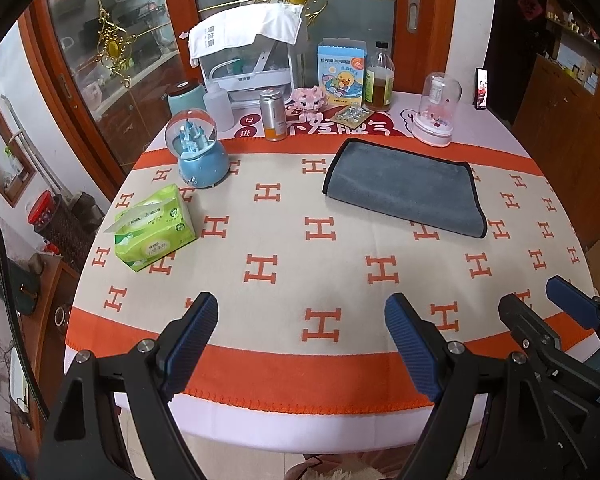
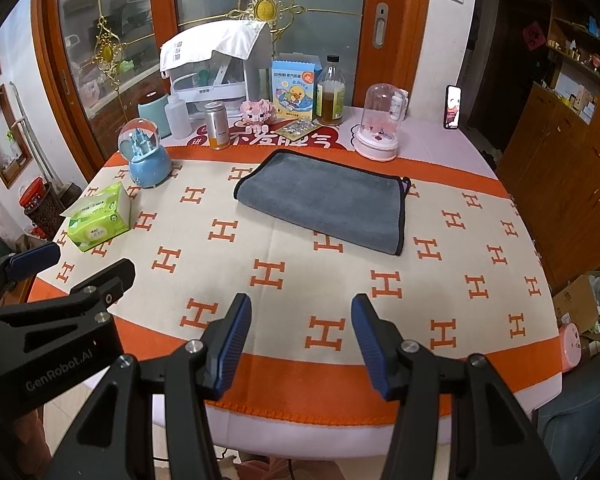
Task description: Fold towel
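Orange-patterned tablecloth (image 2: 340, 280) carries a tissue pack (image 2: 98, 222) and snow globe (image 2: 145, 156) at left. Grey towel (image 2: 324, 200) lies folded, flat. Left gripper (image 1: 300, 332) and right gripper (image 2: 300, 332) hover wide apart, empty

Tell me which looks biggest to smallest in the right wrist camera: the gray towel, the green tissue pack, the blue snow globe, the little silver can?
1. gray towel, clearly largest.
2. green tissue pack and blue snow globe look about alike; the pack is nearer the camera, so I won't rank them.
3. silver can, smallest, though farthest back.
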`<move>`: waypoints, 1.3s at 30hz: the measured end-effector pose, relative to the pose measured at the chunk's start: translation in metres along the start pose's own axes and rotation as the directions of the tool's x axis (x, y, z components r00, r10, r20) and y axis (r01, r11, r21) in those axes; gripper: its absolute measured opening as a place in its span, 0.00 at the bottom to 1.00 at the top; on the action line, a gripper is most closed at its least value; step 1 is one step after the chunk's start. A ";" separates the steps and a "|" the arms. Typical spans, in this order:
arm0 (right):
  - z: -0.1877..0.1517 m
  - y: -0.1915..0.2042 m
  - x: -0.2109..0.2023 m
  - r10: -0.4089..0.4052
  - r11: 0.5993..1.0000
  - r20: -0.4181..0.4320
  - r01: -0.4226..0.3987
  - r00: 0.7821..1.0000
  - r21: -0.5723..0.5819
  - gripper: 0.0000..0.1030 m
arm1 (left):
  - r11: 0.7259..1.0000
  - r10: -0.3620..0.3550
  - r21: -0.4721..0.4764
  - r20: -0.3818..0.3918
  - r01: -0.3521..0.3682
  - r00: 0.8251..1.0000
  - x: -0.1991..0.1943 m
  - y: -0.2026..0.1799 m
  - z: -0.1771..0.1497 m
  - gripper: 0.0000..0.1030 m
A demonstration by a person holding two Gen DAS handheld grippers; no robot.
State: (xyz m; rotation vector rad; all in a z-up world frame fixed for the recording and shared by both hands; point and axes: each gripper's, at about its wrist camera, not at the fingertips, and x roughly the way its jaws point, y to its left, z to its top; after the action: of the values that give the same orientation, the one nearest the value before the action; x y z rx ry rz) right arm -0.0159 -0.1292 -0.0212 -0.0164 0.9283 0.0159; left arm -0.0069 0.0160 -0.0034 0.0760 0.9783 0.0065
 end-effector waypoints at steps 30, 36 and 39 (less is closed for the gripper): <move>-0.001 -0.006 0.006 0.005 1.000 -0.007 -0.005 1.000 -0.004 0.51 | 1.000 0.002 0.002 -0.002 -0.002 1.000 0.003 -0.001 0.000 0.82; -0.001 -0.005 0.006 0.004 1.000 -0.008 -0.004 1.000 -0.004 0.51 | 1.000 0.003 0.002 -0.003 -0.003 1.000 0.002 -0.001 0.000 0.82; 0.000 -0.006 0.006 0.004 1.000 -0.009 -0.004 1.000 -0.004 0.51 | 1.000 0.003 0.001 -0.002 -0.003 1.000 0.002 -0.002 0.000 0.82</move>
State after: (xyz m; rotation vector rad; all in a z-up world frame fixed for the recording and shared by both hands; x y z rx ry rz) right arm -0.0125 -0.1347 -0.0263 -0.0185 0.9371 0.0219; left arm -0.0057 0.0146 -0.0057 0.0784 0.9805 0.0087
